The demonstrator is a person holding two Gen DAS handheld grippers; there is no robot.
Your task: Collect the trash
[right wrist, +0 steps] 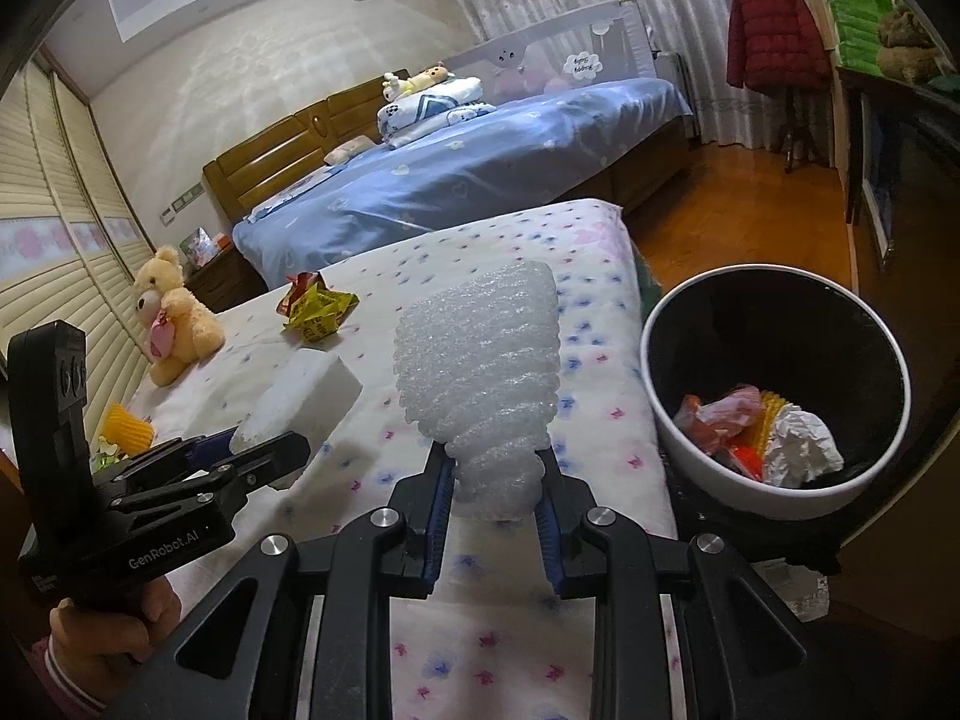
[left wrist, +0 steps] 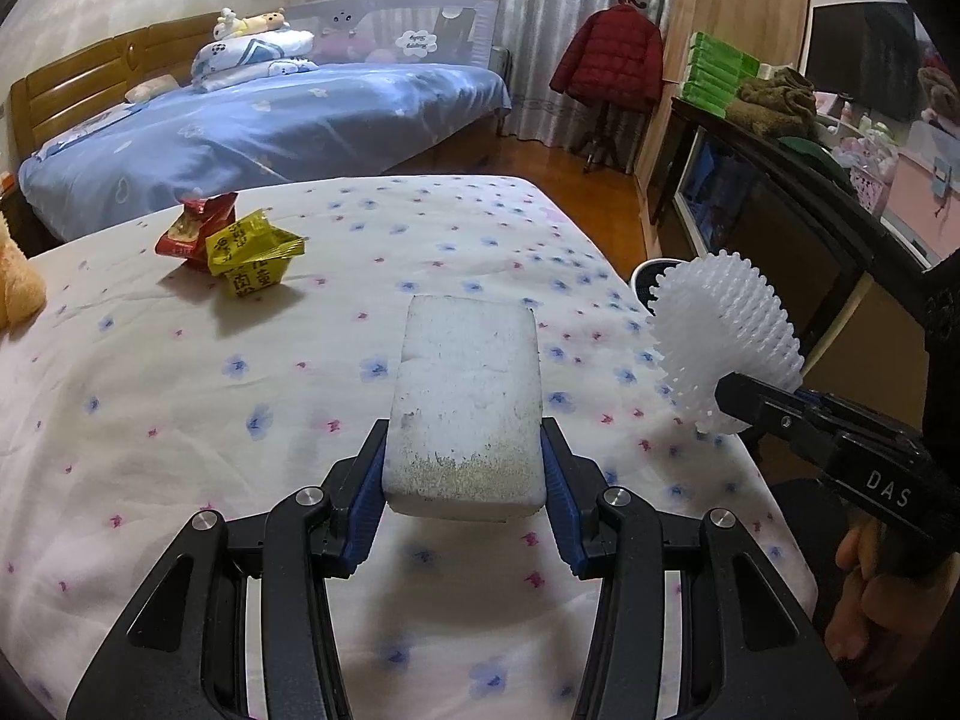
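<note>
While clamped, foam block [left wrist: 465, 402] between left claw [left wrist: 463, 468] pads.

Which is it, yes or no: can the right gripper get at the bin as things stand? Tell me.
Probably yes. The right gripper, shut on the foam net, is just left of the open-topped bin beside the bed, and nothing stands between them.

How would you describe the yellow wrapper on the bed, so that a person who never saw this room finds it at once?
Start at the white bedsheet with small flowers. Far from the fingers, near its back edge, two crumpled wrappers lie touching. The yellow wrapper is the nearer one, with dark printed characters; the red wrapper lies just behind it.
</note>
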